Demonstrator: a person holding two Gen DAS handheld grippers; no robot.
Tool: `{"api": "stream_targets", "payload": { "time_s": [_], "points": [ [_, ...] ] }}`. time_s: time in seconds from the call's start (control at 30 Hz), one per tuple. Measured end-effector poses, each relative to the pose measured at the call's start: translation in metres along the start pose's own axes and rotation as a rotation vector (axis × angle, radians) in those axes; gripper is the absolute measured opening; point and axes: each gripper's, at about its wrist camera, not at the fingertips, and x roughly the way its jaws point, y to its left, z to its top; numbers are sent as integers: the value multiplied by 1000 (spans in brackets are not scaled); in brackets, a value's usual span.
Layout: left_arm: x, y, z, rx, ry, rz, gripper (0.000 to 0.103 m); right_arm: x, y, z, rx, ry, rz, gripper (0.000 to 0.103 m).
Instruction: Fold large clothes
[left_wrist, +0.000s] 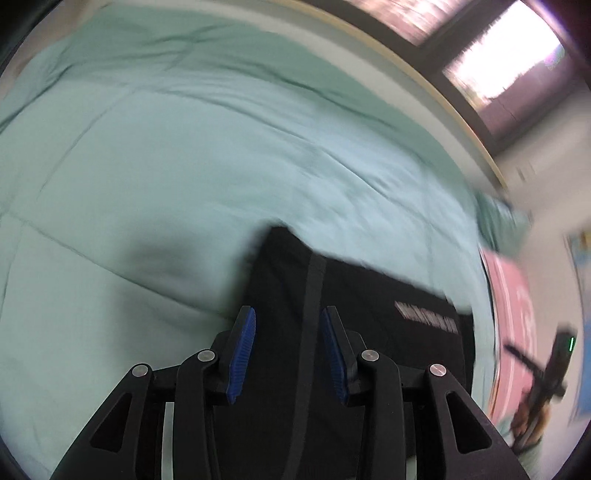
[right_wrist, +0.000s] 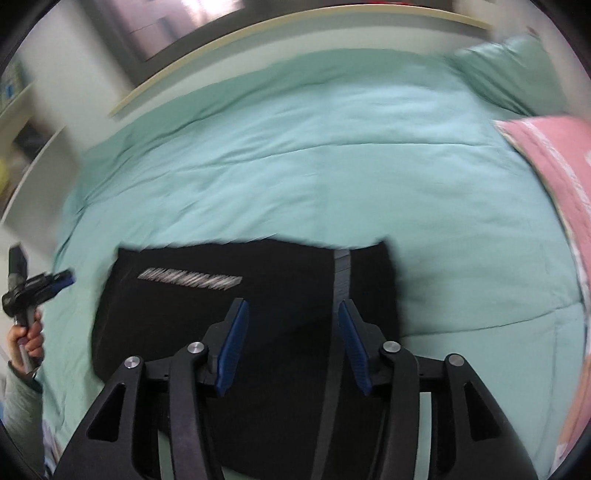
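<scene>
Left wrist view: the left hand-held gripper (left_wrist: 288, 314) hangs over a black garment (left_wrist: 369, 314) lying folded on a bed covered by a pale green quilt (left_wrist: 184, 166). Its two blue pads (left_wrist: 243, 354) stand apart with nothing clamped between them; the cloth lies below the gap. A grey stripe (left_wrist: 314, 295) runs down the garment between the pads, and a white printed line of lettering (left_wrist: 424, 317), too blurred to read, sits to the right of it. A pink blanket (left_wrist: 513, 295) lies at the right edge of the bed. Beyond it, at the far right, the right hand-held gripper (left_wrist: 554, 365) shows small and blurred. A window (left_wrist: 498, 55) appears at the upper right.

Right wrist view: the right hand-held gripper (right_wrist: 293, 310) is poised above the same garment (right_wrist: 184, 325), which rests flat as a rough rectangle on the near part of the quilt (right_wrist: 295, 147). Its pads (right_wrist: 232, 347) are likewise parted and empty. The grey stripe (right_wrist: 341, 273) passes just beside the right-hand pad; the lettering (right_wrist: 190, 282) lies toward the garment's upper left. The pink blanket (right_wrist: 554, 166) occupies the right edge, with a green pillow (right_wrist: 517, 70) above it. At the far left a hand (right_wrist: 29, 339) in a grey sleeve (right_wrist: 20, 402) grips the handle of the left hand-held gripper (right_wrist: 55, 282). The whole frame is motion-blurred.
</scene>
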Motion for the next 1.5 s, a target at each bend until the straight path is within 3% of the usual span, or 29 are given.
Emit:
{"api": "stream_targets", "payload": {
  "time_s": [0.13, 0.27, 0.33, 0.43, 0.5, 0.57, 0.73, 0.83, 0.9, 0.97, 1.03, 1.13, 1.3, 1.5],
  "points": [
    [10, -68, -43, 143, 11, -14, 39, 12, 50, -27, -43, 12, 32, 55],
    [31, -111, -79, 224, 43, -27, 39, 44, 87, -56, -48, 55, -35, 55],
    [49, -122, -99, 250, 82, -39, 39, 61, 97, -70, -75, 76, -88, 55],
    [90, -128, -126, 297, 151, 25, 38, 90, 104, -96, -131, 109, -155, 55],
    [114, -120, -134, 265, 173, 53, 38, 106, 98, -110, -131, 120, -163, 56],
    [133, -102, -133, 172, 183, 25, 38, 119, 91, -115, -112, 144, -157, 56],
    [137, -114, -133, 238, 194, 72, 38, 131, 89, -117, -127, 163, -166, 57],
    [125, -121, -122, 233, 220, 44, 38, 115, 81, -104, -76, 180, -88, 60],
    [115, -125, -107, 230, 201, 17, 39, 97, 76, -90, -34, 124, -1, 68],
    [107, -130, -91, 232, 154, 17, 39, 85, 72, -75, -25, 52, 18, 78],
    [111, -134, -73, 228, 149, 2, 39, 86, 71, -58, -45, 9, -17, 79],
    [137, -135, -59, 252, 161, 47, 39, 117, 61, -39, -41, 42, -112, 78],
    [187, -121, -51, 170, 226, 46, 38, 158, 41, -34, -24, 108, -121, 78],
    [191, -122, -53, 212, 211, 81, 38, 173, 42, -41, -56, 121, -149, 79]
  ]
}}
